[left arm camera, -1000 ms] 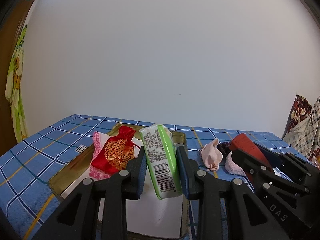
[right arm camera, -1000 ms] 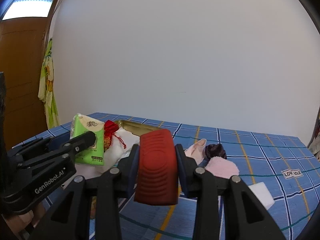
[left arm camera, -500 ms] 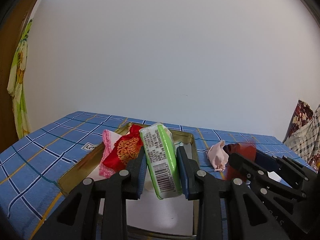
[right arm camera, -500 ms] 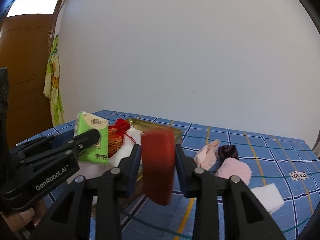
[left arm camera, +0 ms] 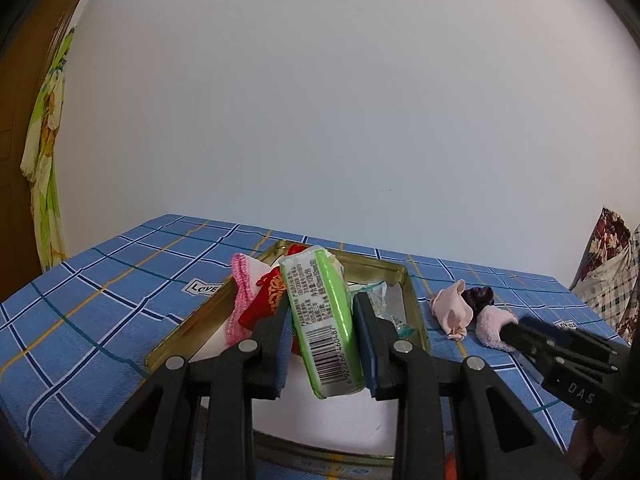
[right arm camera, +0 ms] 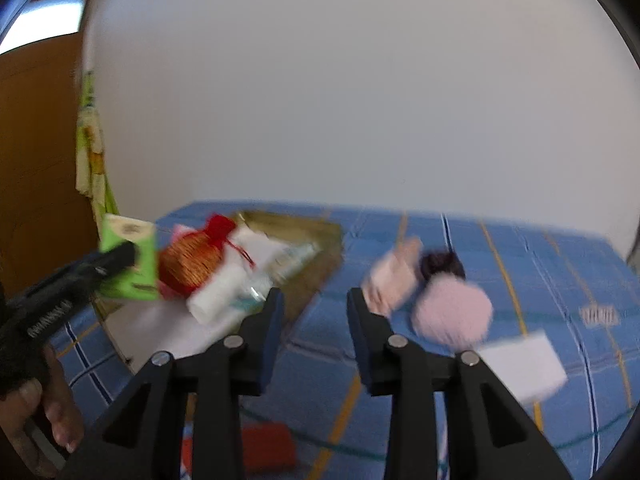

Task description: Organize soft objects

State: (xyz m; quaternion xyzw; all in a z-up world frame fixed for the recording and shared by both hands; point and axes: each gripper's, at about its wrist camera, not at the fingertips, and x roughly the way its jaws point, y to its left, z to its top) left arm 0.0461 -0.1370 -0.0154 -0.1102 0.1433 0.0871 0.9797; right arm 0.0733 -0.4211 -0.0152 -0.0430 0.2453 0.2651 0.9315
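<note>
My left gripper (left arm camera: 322, 344) is shut on a green tissue pack (left arm camera: 322, 320) and holds it above the gold metal tray (left arm camera: 412, 300). The tray holds a red and gold pouch (left arm camera: 270, 298), a pink-edged cloth (left arm camera: 244, 284) and white items. My right gripper (right arm camera: 314, 336) is open and empty over the blue checked cloth. A red ribbed object (right arm camera: 266, 446) lies low between its arms, on or near the cloth. The right wrist view is blurred. A pale pink cloth (right arm camera: 394, 276), a dark purple item (right arm camera: 442, 264) and a fluffy pink ball (right arm camera: 452, 314) lie to the right.
A white folded piece (right arm camera: 522, 364) lies on the cloth at the right. A white wall stands behind the table. A wooden door (right arm camera: 36, 160) and a hanging green cloth (right arm camera: 90, 152) are at the left. Patterned fabric (left arm camera: 612, 264) hangs at the far right.
My right gripper has opened and let go of the red ribbed object, which has dropped below the fingers. The left gripper has moved a little with the tissue pack still held.
</note>
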